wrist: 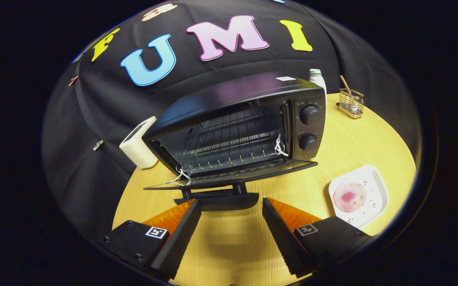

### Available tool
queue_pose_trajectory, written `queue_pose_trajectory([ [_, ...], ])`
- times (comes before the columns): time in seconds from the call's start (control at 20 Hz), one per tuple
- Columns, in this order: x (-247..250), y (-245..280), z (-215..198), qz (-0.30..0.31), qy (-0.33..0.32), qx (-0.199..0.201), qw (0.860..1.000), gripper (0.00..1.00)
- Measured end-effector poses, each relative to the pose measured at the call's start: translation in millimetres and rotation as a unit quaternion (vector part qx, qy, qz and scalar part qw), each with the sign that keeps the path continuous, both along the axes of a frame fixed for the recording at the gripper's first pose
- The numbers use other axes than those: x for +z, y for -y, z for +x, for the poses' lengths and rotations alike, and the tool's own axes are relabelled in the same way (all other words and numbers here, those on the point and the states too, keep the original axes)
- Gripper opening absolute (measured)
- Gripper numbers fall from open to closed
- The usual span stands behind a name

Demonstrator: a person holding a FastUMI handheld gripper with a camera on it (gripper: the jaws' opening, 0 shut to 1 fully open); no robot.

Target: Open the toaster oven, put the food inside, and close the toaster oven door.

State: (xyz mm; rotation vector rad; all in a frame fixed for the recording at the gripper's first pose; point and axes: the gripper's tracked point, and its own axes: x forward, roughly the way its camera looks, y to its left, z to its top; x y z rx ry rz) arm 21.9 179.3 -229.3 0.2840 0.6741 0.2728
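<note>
Now fingers point(231, 206) apart, oven door point(229, 178) down just ahead.

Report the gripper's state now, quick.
Gripper: open, holding nothing; its fingers straddle the handle of the toaster oven door, which hangs open.

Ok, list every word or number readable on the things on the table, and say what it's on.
None can be read.
Markings around the toaster oven's dials: too small.
White sticker on the oven's top: blurred.
White bottle: nothing legible.
Square markers on the open gripper, fingers just short of the door handle: patterns, not words.
</note>
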Motion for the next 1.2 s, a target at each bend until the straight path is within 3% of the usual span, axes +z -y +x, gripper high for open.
queue_pose_trajectory([
  [0.3, -49.0, 2.4, -7.2, -0.082, -0.026, 0.048, 0.995, 0.99],
  [0.4, -67.6, 12.5, -3.7, -0.127, -0.037, 0.051, 0.990, 1.00],
  [0.55, -78.5, 21.6, -17.5, -0.140, -0.057, 0.049, 0.987, 1.00],
  [0.85, -54.2, 68.9, -41.4, -0.163, -0.030, 0.063, 0.984, 1.00],
  [1.2, -7.7, 172.1, -22.6, -0.169, -0.001, 0.019, 0.985, 0.99],
])
